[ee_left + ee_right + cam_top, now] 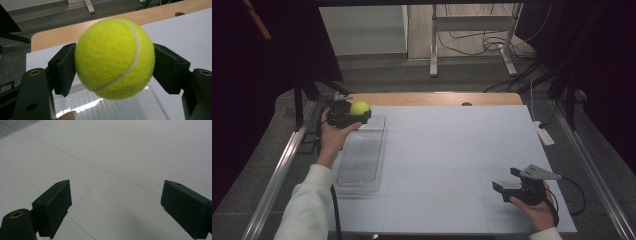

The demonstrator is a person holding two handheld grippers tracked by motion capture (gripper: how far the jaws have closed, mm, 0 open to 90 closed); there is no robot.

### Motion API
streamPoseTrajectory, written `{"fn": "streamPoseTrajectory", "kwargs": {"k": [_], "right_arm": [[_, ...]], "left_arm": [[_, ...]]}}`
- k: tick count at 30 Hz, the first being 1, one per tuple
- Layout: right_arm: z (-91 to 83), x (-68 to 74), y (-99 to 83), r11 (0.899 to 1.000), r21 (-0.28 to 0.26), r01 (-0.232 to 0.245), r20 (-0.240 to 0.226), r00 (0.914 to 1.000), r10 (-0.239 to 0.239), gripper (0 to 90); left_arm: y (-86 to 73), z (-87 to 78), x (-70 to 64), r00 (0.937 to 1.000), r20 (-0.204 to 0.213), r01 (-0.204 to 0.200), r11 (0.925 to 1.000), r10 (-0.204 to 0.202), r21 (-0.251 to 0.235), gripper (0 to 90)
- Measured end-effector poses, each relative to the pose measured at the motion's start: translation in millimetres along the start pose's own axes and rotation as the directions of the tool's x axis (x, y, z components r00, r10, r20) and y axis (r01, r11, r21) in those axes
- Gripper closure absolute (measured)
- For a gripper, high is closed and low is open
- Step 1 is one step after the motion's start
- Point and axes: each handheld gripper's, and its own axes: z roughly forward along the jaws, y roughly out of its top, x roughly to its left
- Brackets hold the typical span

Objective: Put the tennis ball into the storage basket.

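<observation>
Tennis ball (114, 58) held above a clear plastic tray (362, 172)

The fuzzy yellow-green ball, crossed by a white seam, is clamped between black jaws over the tray's far end.

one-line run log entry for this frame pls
left tool: shut on tennis ball, above far end of clear tray | right tool: open, holding nothing, over white table | ball not yet in tray

grey floor (377, 75), black curtains (257, 75)
</observation>
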Motion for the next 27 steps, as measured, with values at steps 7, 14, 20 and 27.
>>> {"fn": "streamPoseTrajectory", "kwargs": {"k": [7,14,20,27], "right_arm": [[-0.1,0.2,-0.1,1.000,0.002,0.002,0.003,1.0000,-0.002,9.7],[0.1,0.0,-0.2,1.000,0.001,0.001,-0.002,1.0000,-0.001,9.7],[0.1,-0.2,-0.5,1.000,0.001,-0.001,0.000,1.0000,0.001,9.7],[0.1,-0.1,-0.6,1.000,0.003,0.000,0.002,1.0000,0.000,9.7]], "left_arm": [[-4.3,0.2,9.0,0.9995,-0.024,0.020,0.9998,-0.019,0.007,26.7],[-4.8,0.4,12.9,0.9987,-0.037,0.035,0.9994,-0.035,-0.002,26.7],[-5.0,5.2,12.0,0.9989,-0.035,0.033,0.9994,-0.033,0.009,26.7],[-7.7,11.1,13.5,0.9988,-0.037,0.035,0.9989,-0.034,0.032,26.7]]}}
